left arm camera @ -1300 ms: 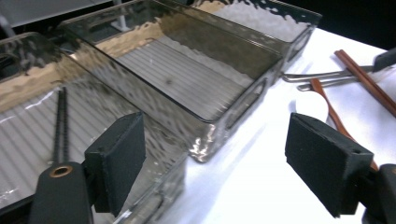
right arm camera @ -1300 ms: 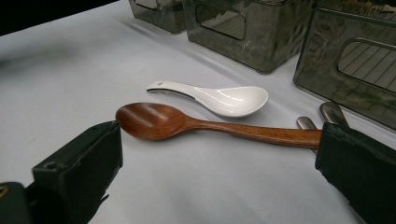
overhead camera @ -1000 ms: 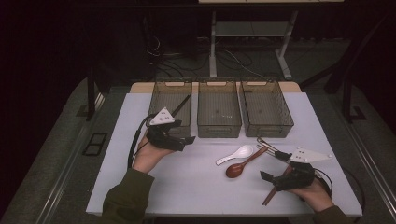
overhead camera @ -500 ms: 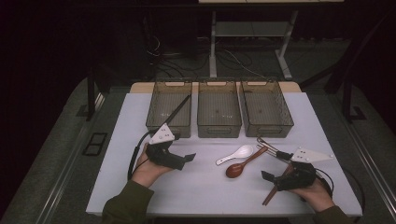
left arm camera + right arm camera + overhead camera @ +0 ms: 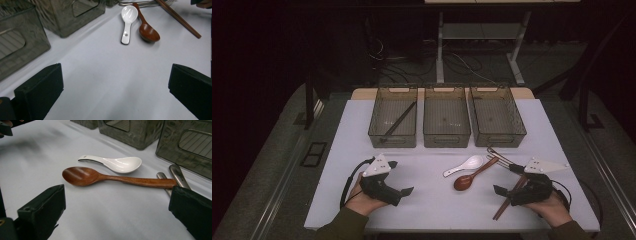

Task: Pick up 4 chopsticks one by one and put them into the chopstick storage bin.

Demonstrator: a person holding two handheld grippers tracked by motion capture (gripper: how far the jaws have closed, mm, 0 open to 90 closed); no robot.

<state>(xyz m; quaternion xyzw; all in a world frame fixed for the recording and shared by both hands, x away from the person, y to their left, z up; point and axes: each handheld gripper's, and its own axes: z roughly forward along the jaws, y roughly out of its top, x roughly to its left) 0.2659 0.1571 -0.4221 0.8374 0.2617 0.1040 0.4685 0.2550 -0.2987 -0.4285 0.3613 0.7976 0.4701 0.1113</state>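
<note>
A white ceramic spoon (image 5: 464,165) and a brown wooden spoon (image 5: 472,176) lie side by side on the white table (image 5: 432,210). Brown chopsticks (image 5: 501,209) and metal utensil handles (image 5: 498,154) lie to their right. My left gripper (image 5: 402,177) rests near the front left, open and holding nothing. It looks toward the white spoon (image 5: 128,21) and the wooden spoon (image 5: 147,31). My right gripper (image 5: 506,180) is open over the chopsticks. Just beyond its jaws lie the wooden spoon (image 5: 112,178), the white spoon (image 5: 115,163) and the metal handles (image 5: 177,176).
Three smoky transparent bins stand in a row at the back: left (image 5: 393,142), middle (image 5: 446,140), right (image 5: 499,139). A dark stick (image 5: 399,121) lies slantwise in the left bin. Bare table stretches between the two grippers. Cables trail from both grippers.
My left gripper has drawn back from the left bin toward the table's front edge, open throughout. The right gripper and the utensils have stayed put.
</note>
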